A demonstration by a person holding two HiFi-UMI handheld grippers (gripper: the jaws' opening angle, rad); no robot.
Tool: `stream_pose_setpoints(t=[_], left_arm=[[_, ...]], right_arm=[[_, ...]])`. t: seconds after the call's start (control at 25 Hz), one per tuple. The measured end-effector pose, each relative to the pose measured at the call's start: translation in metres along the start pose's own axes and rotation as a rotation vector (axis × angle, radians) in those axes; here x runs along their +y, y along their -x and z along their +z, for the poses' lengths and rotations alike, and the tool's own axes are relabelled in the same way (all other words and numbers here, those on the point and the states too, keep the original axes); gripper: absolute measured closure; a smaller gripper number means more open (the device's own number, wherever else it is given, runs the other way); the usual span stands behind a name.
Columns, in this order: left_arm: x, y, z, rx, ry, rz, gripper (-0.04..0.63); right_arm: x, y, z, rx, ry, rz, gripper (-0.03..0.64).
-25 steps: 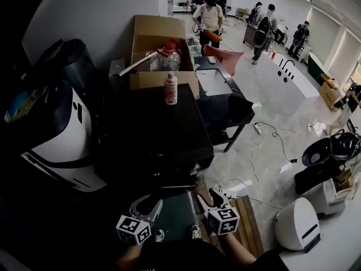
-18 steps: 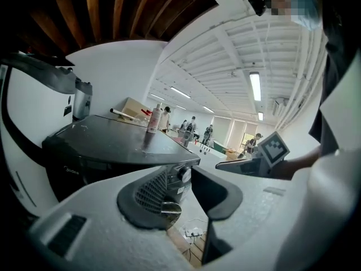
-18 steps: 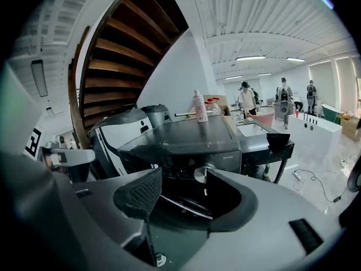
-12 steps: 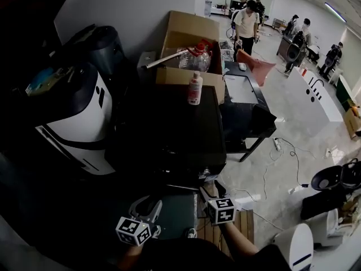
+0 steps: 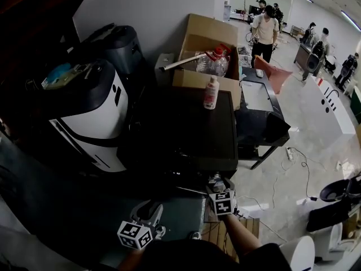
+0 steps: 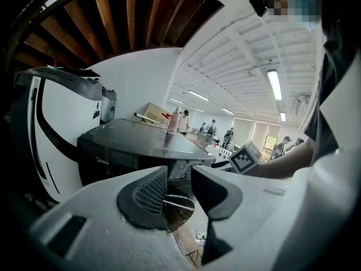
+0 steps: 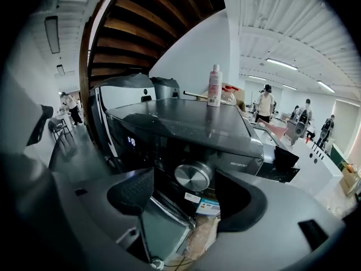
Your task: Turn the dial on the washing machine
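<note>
The black washing machine (image 5: 186,134) stands in the middle of the head view. In the right gripper view its round silver dial (image 7: 193,176) sits on the dark front panel. My right gripper (image 7: 186,192) is just short of the dial and lined up with it. Its jaws are opening, the dial shows in the gap, and neither pad touches it. The head view shows this right gripper (image 5: 223,199) close to the washer's front edge. My left gripper (image 5: 141,224) hangs lower left, away from the machine, open and empty (image 6: 179,188).
A white bottle (image 5: 211,92) stands on the washer's top at the back. Behind it is a cardboard box (image 5: 206,55) with a plastic jug. A white and black appliance (image 5: 90,117) stands to the left and a black table (image 5: 262,117) to the right. People stand far behind.
My right gripper has moved forward to the washer's front. The head view has swung left, so the washer sits further right. The left gripper has hardly moved.
</note>
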State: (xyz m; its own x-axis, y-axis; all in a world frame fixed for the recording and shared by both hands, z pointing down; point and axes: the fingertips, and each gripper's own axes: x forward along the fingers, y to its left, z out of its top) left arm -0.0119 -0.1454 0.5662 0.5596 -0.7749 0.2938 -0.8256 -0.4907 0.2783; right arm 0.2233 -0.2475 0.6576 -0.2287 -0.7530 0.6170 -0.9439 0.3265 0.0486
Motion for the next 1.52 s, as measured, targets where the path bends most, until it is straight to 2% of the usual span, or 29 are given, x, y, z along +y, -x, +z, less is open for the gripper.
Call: stream_pose_setpoints(t=[0.28,0.56,0.76,1.04,1.52], left_arm=[[0.008,0.008,0.000,0.001,0.002,0.032,0.471],[0.016,0.012,-0.001,0.005,0.002,0.044,0.471],[0.014,0.009,-0.002,0.012,0.000,0.032,0.471],[0.010,0.006,-0.006,0.038,-0.003,0.008,0.471],[0.010,0.009,-0.013,0.077,-0.009,0.006,0.471]], right_arm=[[0.006,-0.022,-0.002,0.018,0.110,0.011,0.293],[0.005,-0.032,-0.010,0.041,0.140,0.002,0.280],[0.001,-0.032,-0.021,0.103,0.049,0.015,0.279],[0.001,-0.036,-0.024,0.098,-0.010,0.022,0.271],[-0.004,-0.050,-0.035,0.096,-0.236,0.037,0.279]])
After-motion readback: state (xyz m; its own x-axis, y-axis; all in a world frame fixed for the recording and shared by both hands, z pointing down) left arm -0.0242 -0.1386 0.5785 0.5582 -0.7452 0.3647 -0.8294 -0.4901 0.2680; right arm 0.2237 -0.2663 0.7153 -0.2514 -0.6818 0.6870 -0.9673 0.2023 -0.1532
